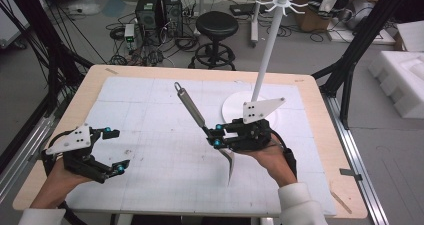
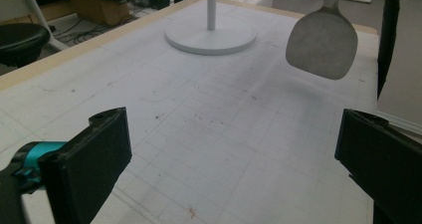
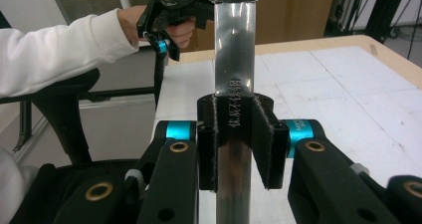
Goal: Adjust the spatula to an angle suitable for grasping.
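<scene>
Your right gripper (image 1: 216,135) is clenched on the neck of a long stainless-steel spatula (image 1: 207,130), the black pads pressing its flat polished shank from both sides; in the right gripper view the spatula (image 3: 234,84) runs straight up between the pads and carries a line of stamped characters. The tool is held off the table, clear of the mat, above its middle. Its long axis lies diagonally in the high view: the thin blade end points toward you and downward, seen edge-on just below your right hand, while the round grey handle with its hanging loop points away and to the left. In the left gripper view the blade (image 2: 322,44) appears as a flat, rounded, matt grey plate hanging above the mat. Your left gripper (image 1: 112,150) is released, jaws wide apart with nothing between them, well apart from the spatula near the left edge of the white gridded mat (image 1: 150,135). Farther off, a white hanging stand with a round base (image 1: 235,107) stands on the mat.
</scene>
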Available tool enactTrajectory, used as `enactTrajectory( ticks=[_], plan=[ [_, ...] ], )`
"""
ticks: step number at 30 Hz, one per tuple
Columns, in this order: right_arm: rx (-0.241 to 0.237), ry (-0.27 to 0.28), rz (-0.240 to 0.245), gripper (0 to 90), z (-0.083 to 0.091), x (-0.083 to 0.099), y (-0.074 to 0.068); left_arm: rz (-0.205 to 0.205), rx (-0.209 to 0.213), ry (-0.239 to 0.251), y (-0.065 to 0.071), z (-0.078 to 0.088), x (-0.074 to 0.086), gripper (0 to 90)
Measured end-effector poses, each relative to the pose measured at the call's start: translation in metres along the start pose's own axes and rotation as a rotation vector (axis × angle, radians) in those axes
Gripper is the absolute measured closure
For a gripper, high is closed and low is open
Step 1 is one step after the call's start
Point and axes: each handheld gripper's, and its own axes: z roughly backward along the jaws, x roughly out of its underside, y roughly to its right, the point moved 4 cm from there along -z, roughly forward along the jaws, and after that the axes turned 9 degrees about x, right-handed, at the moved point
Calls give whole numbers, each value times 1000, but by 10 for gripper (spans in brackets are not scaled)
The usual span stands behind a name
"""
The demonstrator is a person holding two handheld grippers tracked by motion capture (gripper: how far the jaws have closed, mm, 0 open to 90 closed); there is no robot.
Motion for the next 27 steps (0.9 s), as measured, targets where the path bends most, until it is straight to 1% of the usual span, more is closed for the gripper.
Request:
enactTrajectory(
  ticks=[3,5,6,7,9,12,13,14,16,17,19,22,24,25,26,27],
  plan=[
    [-7,6,-1,750,-1,0,-1,-10,20,1,1,-1,-2,17],
    [-24,15,5,750,-2,0,-2,-12,31,0,2,-1,-4,17],
    [-25,18,11,750,-3,0,-1,-12,42,-1,3,0,-6,17],
    [-25,18,11,750,-3,0,-1,-12,42,-1,3,0,-6,17],
    [-25,5,8,750,-4,1,-1,-19,60,-7,4,0,-9,17],
    [-25,2,4,750,-3,2,1,-35,86,-3,6,0,-19,17],
    [-26,-5,-4,750,-2,2,1,-39,96,-6,7,0,-23,17],
    [-18,-1,4,750,-2,2,2,-49,107,-13,7,-2,-28,17],
    [-18,3,7,750,-2,2,2,-60,123,-19,8,-5,-36,17],
    [-20,5,8,750,-2,2,2,-64,132,-14,9,-7,-41,17],
    [-29,20,10,750,-3,1,2,-88,172,-5,10,-10,-51,17],
    [-31,25,12,750,-4,0,2,-104,225,5,12,-15,-65,17],
    [-44,31,19,750,-5,0,1,-115,268,11,13,-19,-75,17],
    [-44,37,27,750,-7,-1,1,-126,291,12,13,-23,-83,17],
    [-44,37,27,750,-7,-1,1,-126,291,12,13,-23,-83,17],
    [-45,42,26,750,-7,-1,0,-135,299,13,13,-24,-87,17]
  ],
)
